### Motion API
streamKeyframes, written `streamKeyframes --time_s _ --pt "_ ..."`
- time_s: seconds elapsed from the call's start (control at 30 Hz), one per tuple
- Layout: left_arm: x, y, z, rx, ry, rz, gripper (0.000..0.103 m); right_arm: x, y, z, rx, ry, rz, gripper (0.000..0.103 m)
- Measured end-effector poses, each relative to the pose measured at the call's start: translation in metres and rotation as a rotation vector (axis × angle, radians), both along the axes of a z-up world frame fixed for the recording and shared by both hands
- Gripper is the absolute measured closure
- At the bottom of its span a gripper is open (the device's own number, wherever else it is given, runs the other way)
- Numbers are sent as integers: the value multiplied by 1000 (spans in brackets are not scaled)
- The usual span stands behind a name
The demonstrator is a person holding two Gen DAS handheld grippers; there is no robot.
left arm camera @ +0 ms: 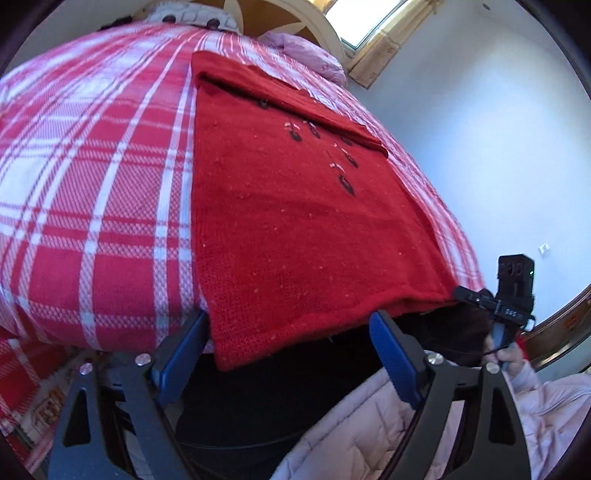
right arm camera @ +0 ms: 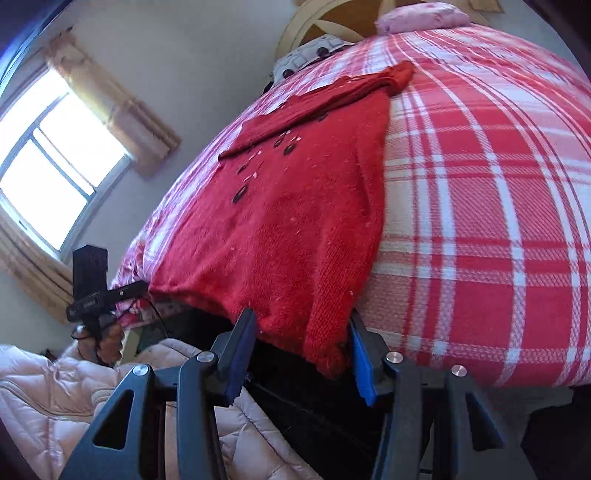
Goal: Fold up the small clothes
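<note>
A red knit sweater (left arm camera: pixel 295 206) with dark embroidered marks lies flat on the checked bed, sleeves folded across its top; its hem hangs over the near bed edge. It also shows in the right wrist view (right arm camera: pixel 295 206). My left gripper (left arm camera: pixel 291 332) is open, its blue pads either side of the hem's left corner. My right gripper (right arm camera: pixel 301 332) is open, its pads either side of the hem's right corner. In each view the other gripper shows at the opposite hem corner, the right one (left arm camera: pixel 476 295) and the left one (right arm camera: pixel 122 291).
The red and white checked bedspread (left arm camera: pixel 92 184) covers the bed. A pink pillow (right arm camera: pixel 421 16) and a headboard (left arm camera: pixel 295 18) lie at the far end. A window (right arm camera: pixel 55 158) is on the wall. The person's pale padded jacket (right arm camera: pixel 55 398) is close below.
</note>
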State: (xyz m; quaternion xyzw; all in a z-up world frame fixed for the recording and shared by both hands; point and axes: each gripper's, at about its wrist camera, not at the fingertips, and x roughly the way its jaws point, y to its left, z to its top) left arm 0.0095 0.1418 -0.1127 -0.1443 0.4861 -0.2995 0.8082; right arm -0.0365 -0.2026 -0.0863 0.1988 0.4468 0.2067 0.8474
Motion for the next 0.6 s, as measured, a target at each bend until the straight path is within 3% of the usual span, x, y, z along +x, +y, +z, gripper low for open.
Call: streamKeyframes --time_s 0.23,0.33,0.4,0.43,0.5,0.6 --pt "5 13 -7 -100 76 49 21 -1 -6 -6 68 16 -36 54" --pt "5 17 -8 -101 89 74 33 -3 -9 -8 95 19 -52 54" --pt "4 20 -10 -85 101 100 49 -4 -6 -6 54 19 -56 63" --pt "3 22 -10 -75 105 109 54 -4 -5 -5 16 20 -55 76" --pt "6 27 -11 -52 131 132 77 -4 -7 -5 12 45 -56 90" --pt "10 34 -12 -91 176 136 91 -4 -15 -8 101 76 -61 91"
